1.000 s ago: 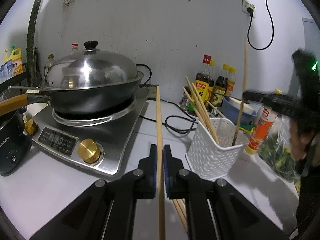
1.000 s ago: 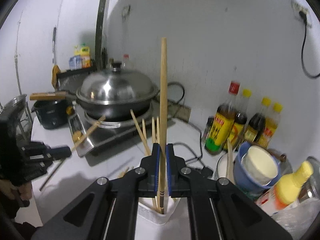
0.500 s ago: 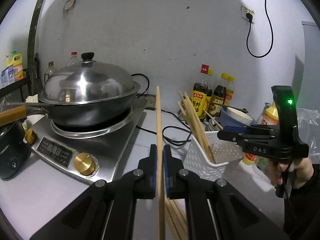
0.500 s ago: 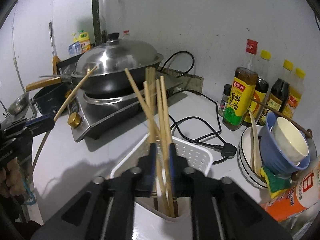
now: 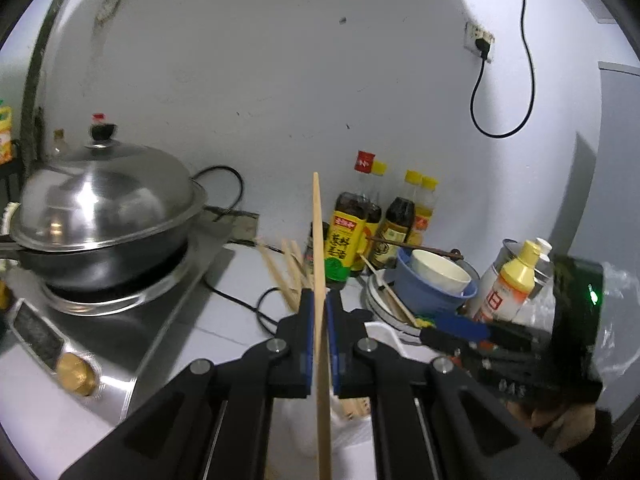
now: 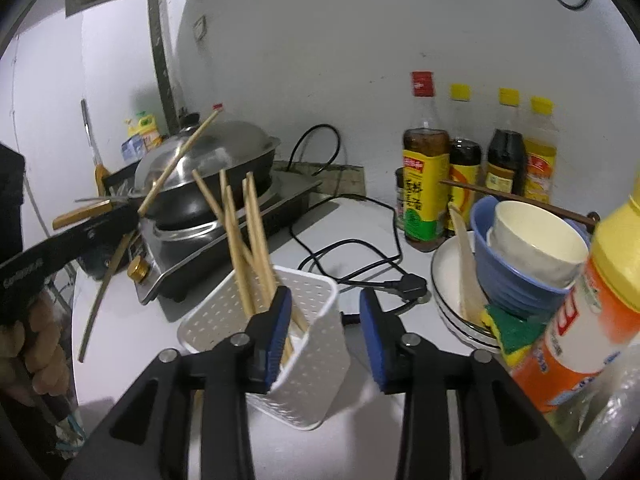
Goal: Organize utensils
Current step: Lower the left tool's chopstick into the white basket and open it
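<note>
My left gripper (image 5: 320, 308) is shut on one wooden chopstick (image 5: 318, 240) that stands nearly upright between its pads. Just behind it is the white perforated holder (image 5: 384, 332), mostly hidden by the fingers. In the right wrist view the holder (image 6: 316, 344) stands on the counter with several chopsticks (image 6: 240, 248) leaning in it. My right gripper (image 6: 326, 320) hovers over the holder's near right corner, jaws opening, pads pressing on nothing. The left gripper (image 6: 132, 210) shows at the left with its chopstick (image 6: 176, 164) slanted.
A lidded steel wok (image 5: 104, 200) sits on an induction cooker (image 5: 132, 332) at the left. Sauce bottles (image 6: 426, 184) line the wall. Stacked bowls (image 6: 520, 256) and an orange bottle (image 6: 592, 320) crowd the right. A black cable (image 6: 352, 252) lies behind the holder.
My right gripper sank to the holder, let its chopstick drop in and spread its jaws. My left gripper carried its chopstick to the right, up to the holder.
</note>
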{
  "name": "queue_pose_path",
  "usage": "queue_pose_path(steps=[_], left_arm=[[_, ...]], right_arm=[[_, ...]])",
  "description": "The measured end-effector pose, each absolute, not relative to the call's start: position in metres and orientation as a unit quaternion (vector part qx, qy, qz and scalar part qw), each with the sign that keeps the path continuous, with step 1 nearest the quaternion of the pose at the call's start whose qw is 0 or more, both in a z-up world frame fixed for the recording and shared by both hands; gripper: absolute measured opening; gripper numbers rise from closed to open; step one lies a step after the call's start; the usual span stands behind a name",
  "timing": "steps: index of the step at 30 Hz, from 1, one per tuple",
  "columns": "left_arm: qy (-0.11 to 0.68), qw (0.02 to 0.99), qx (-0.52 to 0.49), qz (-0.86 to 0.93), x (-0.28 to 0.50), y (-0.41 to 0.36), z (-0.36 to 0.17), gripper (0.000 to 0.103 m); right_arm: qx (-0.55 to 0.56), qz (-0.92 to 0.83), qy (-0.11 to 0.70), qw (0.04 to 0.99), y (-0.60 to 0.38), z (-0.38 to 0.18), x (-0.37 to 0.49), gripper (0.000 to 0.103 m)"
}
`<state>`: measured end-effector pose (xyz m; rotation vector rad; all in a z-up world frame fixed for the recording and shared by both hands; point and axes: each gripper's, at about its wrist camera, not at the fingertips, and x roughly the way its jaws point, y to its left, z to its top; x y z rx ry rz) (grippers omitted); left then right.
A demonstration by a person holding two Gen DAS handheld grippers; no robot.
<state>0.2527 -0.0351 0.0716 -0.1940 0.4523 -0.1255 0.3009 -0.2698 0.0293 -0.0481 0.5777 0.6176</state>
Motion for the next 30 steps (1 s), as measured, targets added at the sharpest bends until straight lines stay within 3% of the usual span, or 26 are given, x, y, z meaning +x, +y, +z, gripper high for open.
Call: queue_pose_path(steps=[12,19,30], left_arm=[[0.219,0.956,-0.196,0.003,0.323,-0.063,0.046,0.005],[0.188,0.954,-0.228,0.047,0.326,-0.071,0.033,0.005],[0.212,0.949,-0.227,0.056,0.321,-0.074,0.019,0.006]], right_arm=[[0.031,0.28,0.268,0.921,-0.306,0.022,0.309,0.041],[0.053,0.252,0.267,0.929,-0.325,0.022,0.314,0.041],[0.036,0.254,0.259,0.931,-0.318,0.024,0.307,0.041]])
